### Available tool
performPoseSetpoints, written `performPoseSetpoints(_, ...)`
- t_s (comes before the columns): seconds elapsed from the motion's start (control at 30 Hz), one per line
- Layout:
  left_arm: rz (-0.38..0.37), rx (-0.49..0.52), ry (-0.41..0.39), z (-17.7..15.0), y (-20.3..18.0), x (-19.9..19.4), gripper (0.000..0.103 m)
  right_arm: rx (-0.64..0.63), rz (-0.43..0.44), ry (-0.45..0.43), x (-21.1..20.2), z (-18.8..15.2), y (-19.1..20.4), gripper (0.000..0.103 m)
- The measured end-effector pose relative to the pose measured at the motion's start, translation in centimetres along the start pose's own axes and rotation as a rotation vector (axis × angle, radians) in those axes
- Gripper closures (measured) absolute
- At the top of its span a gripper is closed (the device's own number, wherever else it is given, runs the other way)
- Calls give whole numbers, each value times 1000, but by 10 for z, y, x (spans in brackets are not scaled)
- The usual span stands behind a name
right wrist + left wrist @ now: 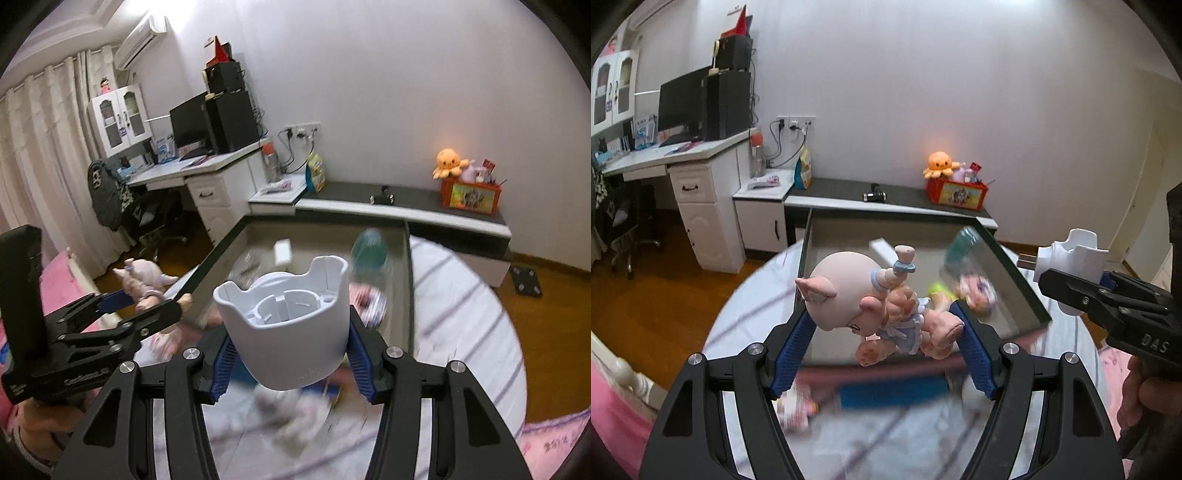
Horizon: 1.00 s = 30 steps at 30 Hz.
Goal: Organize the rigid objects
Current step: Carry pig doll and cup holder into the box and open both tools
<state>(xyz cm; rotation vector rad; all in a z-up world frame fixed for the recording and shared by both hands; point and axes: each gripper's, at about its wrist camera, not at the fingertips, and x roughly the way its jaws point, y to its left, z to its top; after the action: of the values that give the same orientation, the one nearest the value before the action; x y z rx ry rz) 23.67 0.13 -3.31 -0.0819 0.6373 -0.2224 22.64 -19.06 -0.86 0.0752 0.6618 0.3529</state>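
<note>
My left gripper (884, 334) is shut on a pink pig figurine (871, 302) in a blue dress, held on its side in the air above the near edge of an open grey box (1019, 273). It also shows in the right wrist view (142, 284). My right gripper (288, 363) is shut on a white plug-in holder (291, 325), also above the box (221, 258); in the left wrist view the holder (1067, 258) shows metal prongs. The box holds a white block (282, 251), a teal bottle (369, 251) and blurred toys.
The box lies on a striped bedcover (461, 295). Blurred loose items (886, 395) lie on the cover below the grippers. Behind are a low dark-topped cabinet (905, 199) with a red toy crate (956, 192), a white desk (694, 158) and wooden floor (665, 288).
</note>
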Motion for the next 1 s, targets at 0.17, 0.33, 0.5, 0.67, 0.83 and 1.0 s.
performPoseSetpoints(0.17, -7, -12, 4, 22, 3, 32, 28, 21, -8, 6, 33, 21, -13, 49)
performPoseSetpoints(0.33, -3, -18, 48, 26, 6, 70, 28, 44, -3, 43, 64, 25, -23, 49)
performPoseSetpoints(0.5, 0, -20, 82, 22, 5, 92, 28, 56, -8, 81, 86, 21, -30, 49)
performPoseSetpoints(0.67, 13, 17, 129, 19, 0, 110, 27, 53, -13, 102, 96, 19, -32, 49)
performPoseSetpoints(0.83, 42, 29, 95, 20, -4, 101, 3, 72, -24, 86, 94, 19, -35, 18)
performPoseSetpoints(1.0, 63, 23, 51, 20, 0, 78, 1, 110, -37, 67, 80, 18, -39, 7)
